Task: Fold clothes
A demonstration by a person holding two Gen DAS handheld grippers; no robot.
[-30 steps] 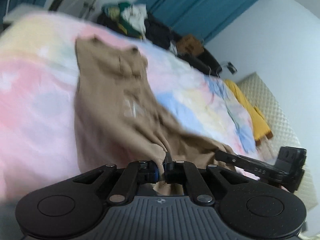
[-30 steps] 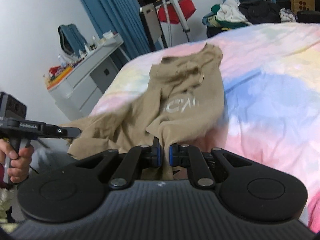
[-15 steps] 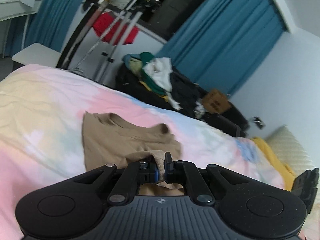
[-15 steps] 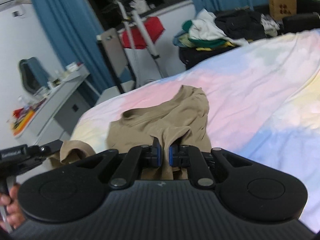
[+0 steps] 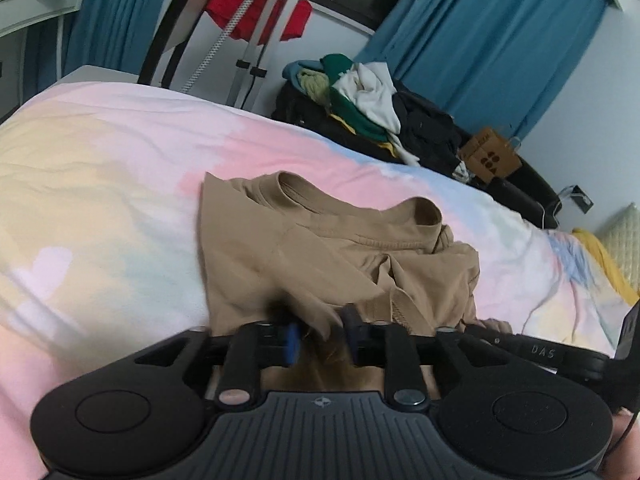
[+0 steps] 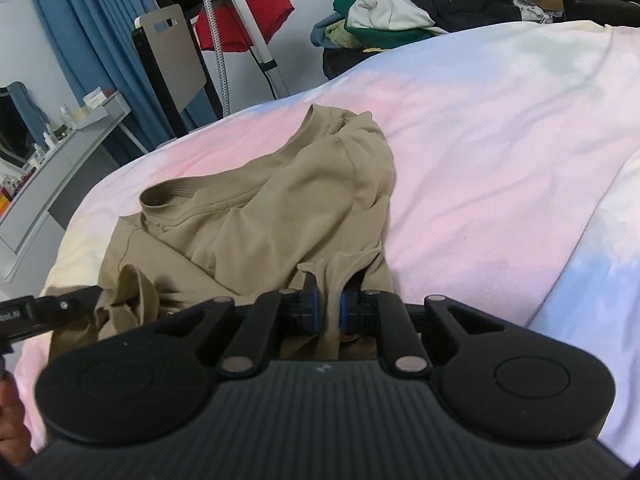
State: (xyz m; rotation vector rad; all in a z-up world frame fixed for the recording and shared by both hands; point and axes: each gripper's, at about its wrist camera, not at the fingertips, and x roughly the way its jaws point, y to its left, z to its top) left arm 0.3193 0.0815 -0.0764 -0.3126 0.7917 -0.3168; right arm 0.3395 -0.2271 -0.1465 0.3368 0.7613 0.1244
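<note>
A tan T-shirt lies folded over on the pastel tie-dye bed sheet, its collar at the far end. My left gripper hovers at the shirt's near edge. Its jaws are opening, and a loose flap of the hem hangs between the parted pads. In the right wrist view the same shirt lies bunched. My right gripper still pinches a fold of its hem while its jaws start opening. The left gripper's finger shows at the left, beside a curled hem corner. A hand shows at the lower left edge.
Beyond the bed's far side are a pile of clothes, a brown paper bag and a stand with a red garment. A yellow cloth lies at the right. A white desk stands left of the bed.
Both grippers carried the shirt's lower hem forward over its body toward the collar and sank to the bed. The left jaws have parted and the right gap has widened slightly.
</note>
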